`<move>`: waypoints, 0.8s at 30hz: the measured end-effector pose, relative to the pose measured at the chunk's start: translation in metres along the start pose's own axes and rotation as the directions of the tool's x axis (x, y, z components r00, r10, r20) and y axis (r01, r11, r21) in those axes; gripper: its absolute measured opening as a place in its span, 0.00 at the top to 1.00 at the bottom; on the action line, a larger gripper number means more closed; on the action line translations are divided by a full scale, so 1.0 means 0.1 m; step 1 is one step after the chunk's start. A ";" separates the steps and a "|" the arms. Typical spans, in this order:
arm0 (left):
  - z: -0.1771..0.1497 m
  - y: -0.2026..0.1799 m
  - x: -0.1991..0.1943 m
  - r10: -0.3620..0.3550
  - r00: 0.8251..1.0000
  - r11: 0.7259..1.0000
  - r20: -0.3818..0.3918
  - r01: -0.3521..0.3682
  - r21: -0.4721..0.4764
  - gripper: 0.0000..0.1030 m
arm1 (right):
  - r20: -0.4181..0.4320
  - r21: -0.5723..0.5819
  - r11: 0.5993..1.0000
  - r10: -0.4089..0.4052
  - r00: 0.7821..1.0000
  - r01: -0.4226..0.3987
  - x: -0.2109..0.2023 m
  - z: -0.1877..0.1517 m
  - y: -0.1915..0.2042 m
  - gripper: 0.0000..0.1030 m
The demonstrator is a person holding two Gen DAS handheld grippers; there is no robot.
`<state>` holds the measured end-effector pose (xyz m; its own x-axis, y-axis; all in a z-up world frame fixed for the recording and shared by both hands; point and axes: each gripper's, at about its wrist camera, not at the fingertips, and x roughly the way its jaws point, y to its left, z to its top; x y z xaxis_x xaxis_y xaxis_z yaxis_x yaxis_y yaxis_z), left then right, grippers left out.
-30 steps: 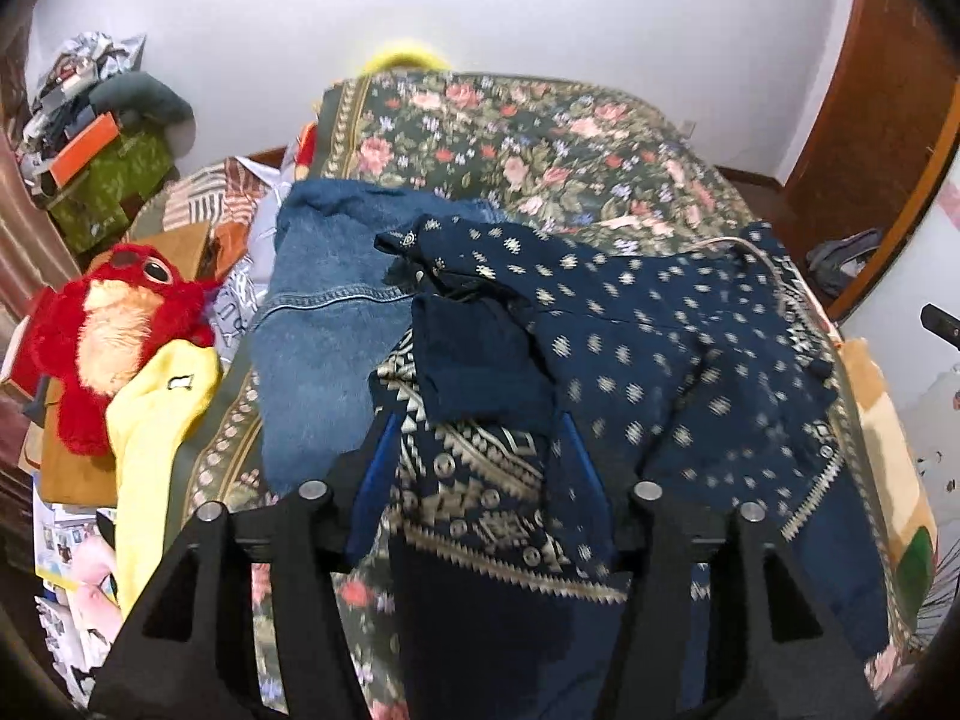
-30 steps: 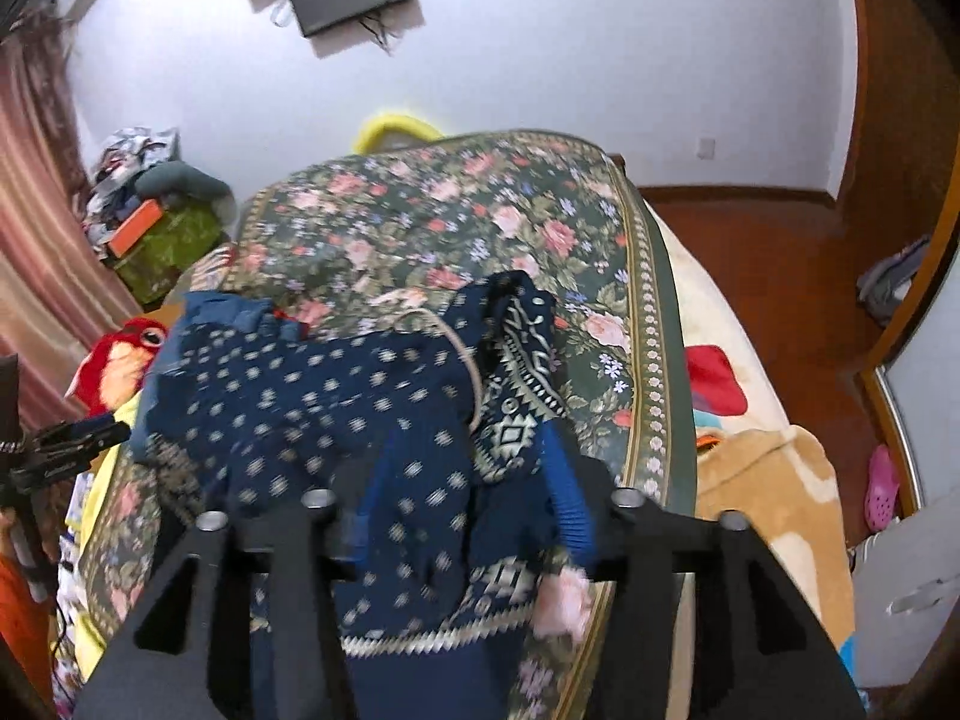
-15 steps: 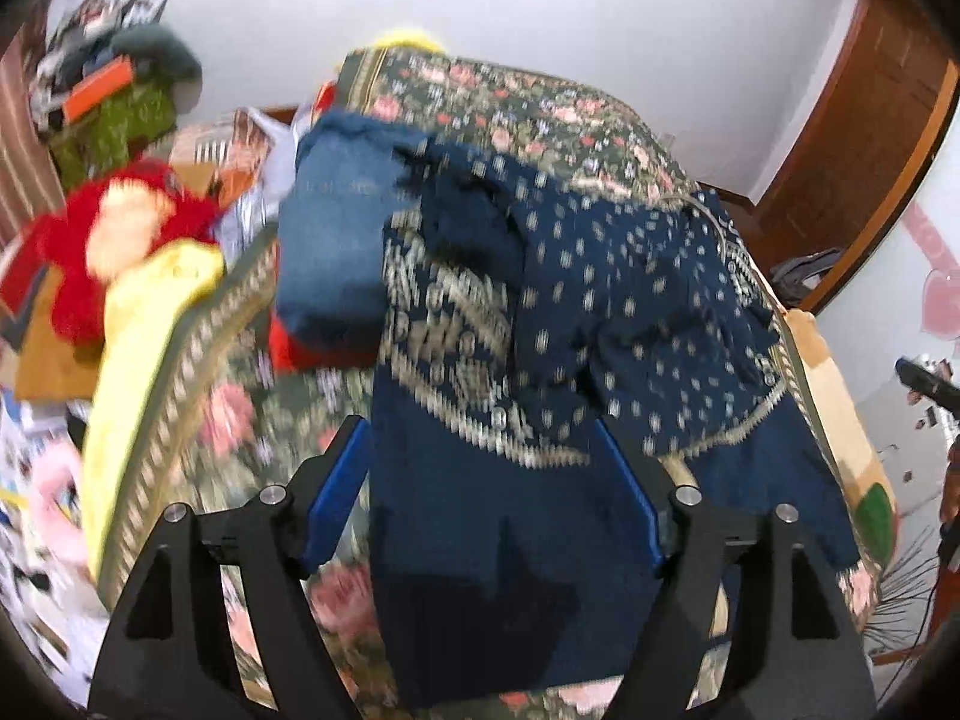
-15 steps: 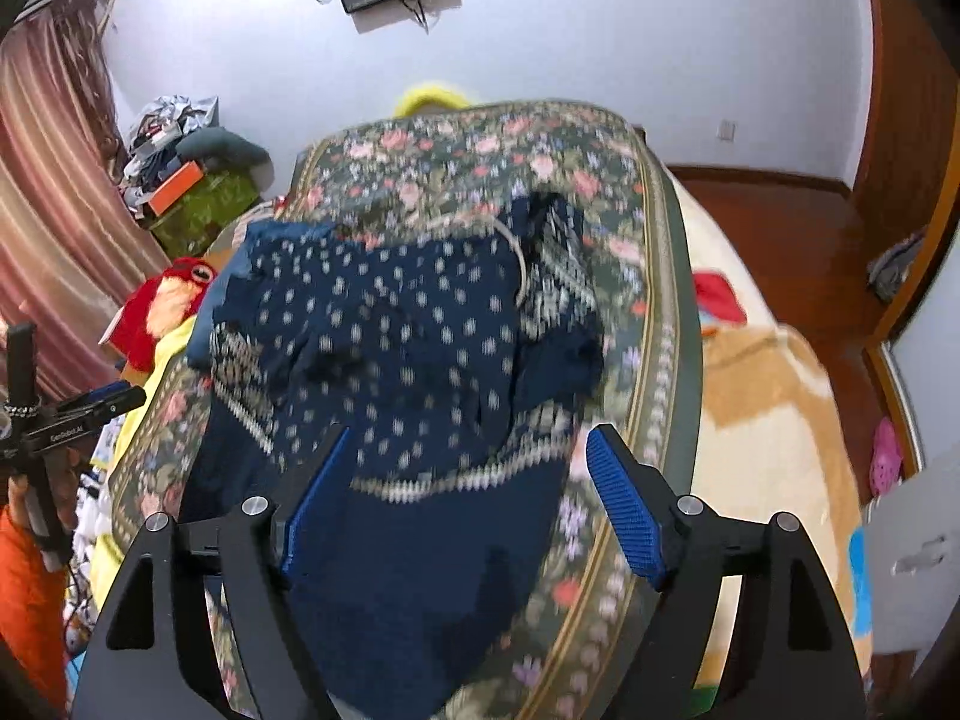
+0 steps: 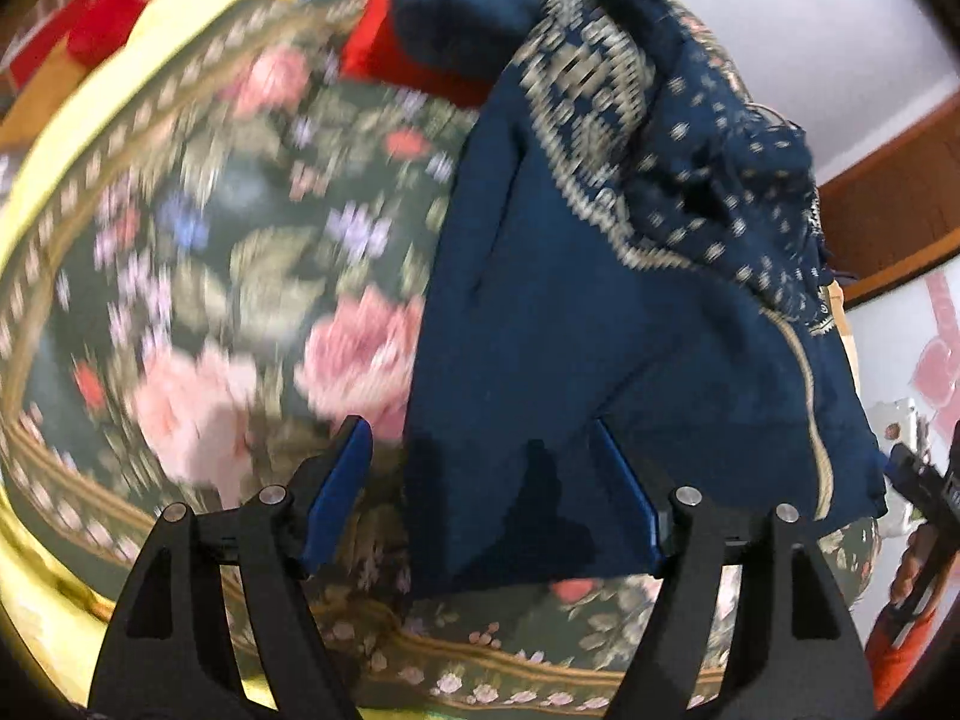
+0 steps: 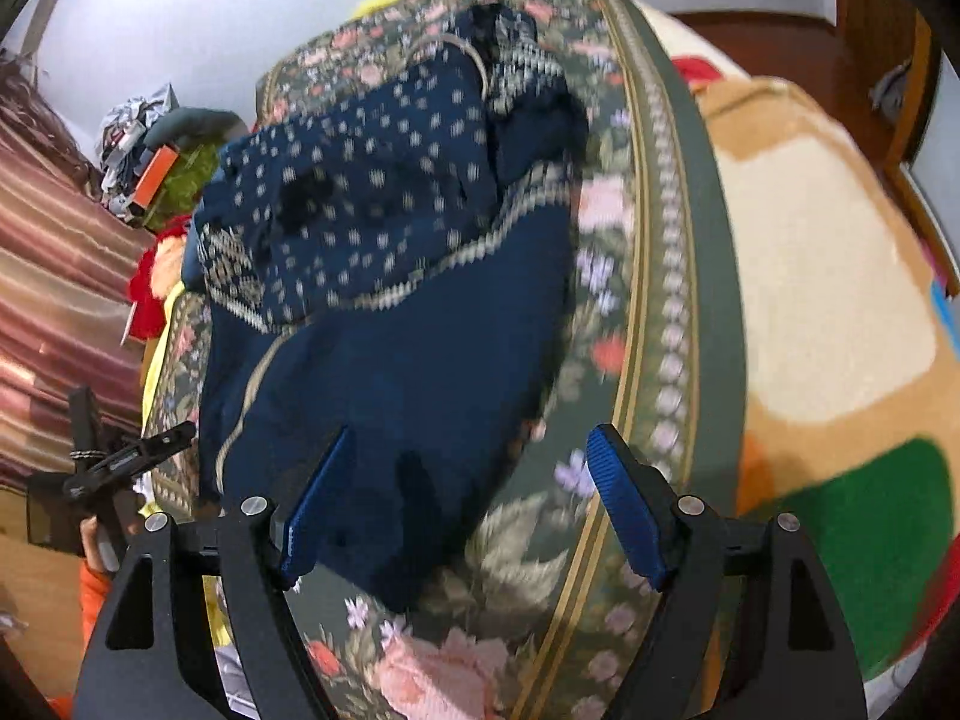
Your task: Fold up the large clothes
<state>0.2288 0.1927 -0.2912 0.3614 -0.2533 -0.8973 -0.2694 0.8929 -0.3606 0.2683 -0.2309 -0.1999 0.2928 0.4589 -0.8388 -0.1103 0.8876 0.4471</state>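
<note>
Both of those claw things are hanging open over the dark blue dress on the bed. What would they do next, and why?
Probably lower both and pinch the hem's two near corners. The left gripper and right gripper are open, neither pressing on the navy garment, whose plain lower edge lies flat on the floral bedspread right below them, while its patterned top is bunched up.

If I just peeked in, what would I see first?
A big dark blue dress with little pale dots, lying crumpled on a flowery green bedspread. In front, two black tongs with blue pads hang open over its near edge: the left tongs and the right tongs. Up in the left view's corner there's a red plush toy.
</note>
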 end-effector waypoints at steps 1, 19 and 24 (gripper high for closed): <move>-0.04 0.03 0.03 -0.015 1.000 1.000 -0.009 0.015 -0.015 0.28 | -0.008 0.002 1.000 0.008 1.000 -0.008 0.02 -0.02 0.00 0.26; -0.18 -0.14 0.21 -0.110 0.994 0.994 -0.004 0.110 -0.020 0.69 | 0.017 -0.022 0.995 0.097 0.995 -0.096 0.32 0.04 0.24 0.31; -0.09 -0.34 -0.01 -0.107 0.992 0.993 0.059 0.104 0.062 0.93 | -0.016 -0.059 0.992 0.114 0.993 -0.115 0.34 0.09 0.29 0.75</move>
<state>0.2296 0.1594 -0.2802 0.4406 -0.3252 -0.8367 -0.1748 0.8831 -0.4353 0.2836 -0.1897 -0.2128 0.2626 0.5578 -0.7873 -0.1993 0.8297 0.5213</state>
